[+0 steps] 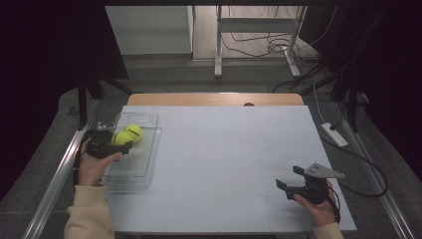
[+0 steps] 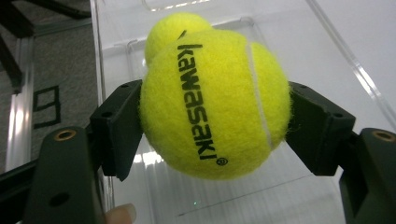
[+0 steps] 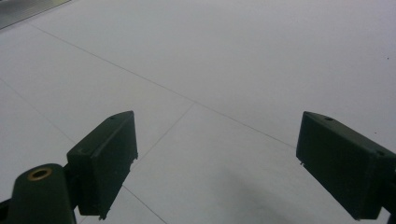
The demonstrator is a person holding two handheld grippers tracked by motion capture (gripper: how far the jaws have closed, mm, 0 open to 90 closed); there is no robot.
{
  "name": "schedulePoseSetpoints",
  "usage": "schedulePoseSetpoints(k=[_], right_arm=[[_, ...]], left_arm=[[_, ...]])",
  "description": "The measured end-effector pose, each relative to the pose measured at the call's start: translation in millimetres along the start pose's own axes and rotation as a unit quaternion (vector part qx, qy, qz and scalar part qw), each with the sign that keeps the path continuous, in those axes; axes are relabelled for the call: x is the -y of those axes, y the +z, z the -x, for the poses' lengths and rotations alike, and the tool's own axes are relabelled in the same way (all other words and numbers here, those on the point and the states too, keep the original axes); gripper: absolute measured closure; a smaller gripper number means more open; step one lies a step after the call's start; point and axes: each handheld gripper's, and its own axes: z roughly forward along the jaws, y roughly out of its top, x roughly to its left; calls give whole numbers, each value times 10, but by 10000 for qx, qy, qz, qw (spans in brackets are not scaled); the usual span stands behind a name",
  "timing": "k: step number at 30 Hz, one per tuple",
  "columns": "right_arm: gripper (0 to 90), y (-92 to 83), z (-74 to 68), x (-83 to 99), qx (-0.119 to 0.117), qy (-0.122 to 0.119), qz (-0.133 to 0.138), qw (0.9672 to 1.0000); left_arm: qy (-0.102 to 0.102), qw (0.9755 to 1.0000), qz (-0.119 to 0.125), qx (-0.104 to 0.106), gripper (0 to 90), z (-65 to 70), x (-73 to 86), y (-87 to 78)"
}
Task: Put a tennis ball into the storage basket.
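A yellow tennis ball printed "kawasaki" sits between the two black jaws of my left gripper, which is shut on it. In the high view that ball and the left gripper hang over the left part of a clear plastic tray. A second tennis ball lies in the tray just behind the held one. My right gripper is held low over the white table at the near right, open, with nothing between its jaws.
The tray stands near the table's left edge, beside a metal rail. A wooden strip runs along the table's far edge. On the floor at the right lie a white power strip and cables.
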Motion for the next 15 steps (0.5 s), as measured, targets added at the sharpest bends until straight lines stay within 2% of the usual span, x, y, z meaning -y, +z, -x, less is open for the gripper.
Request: schedulePoseSetpoints(k=[10,15], right_arm=[[126,0,0,0,1,-3,0,10000],[126,-1,1,-1,10,-3,6,10000]], left_arm=[[7,9996,-245,-116,269,-26,22,59],[2,9997,-242,-105,269,-27,21,58]])
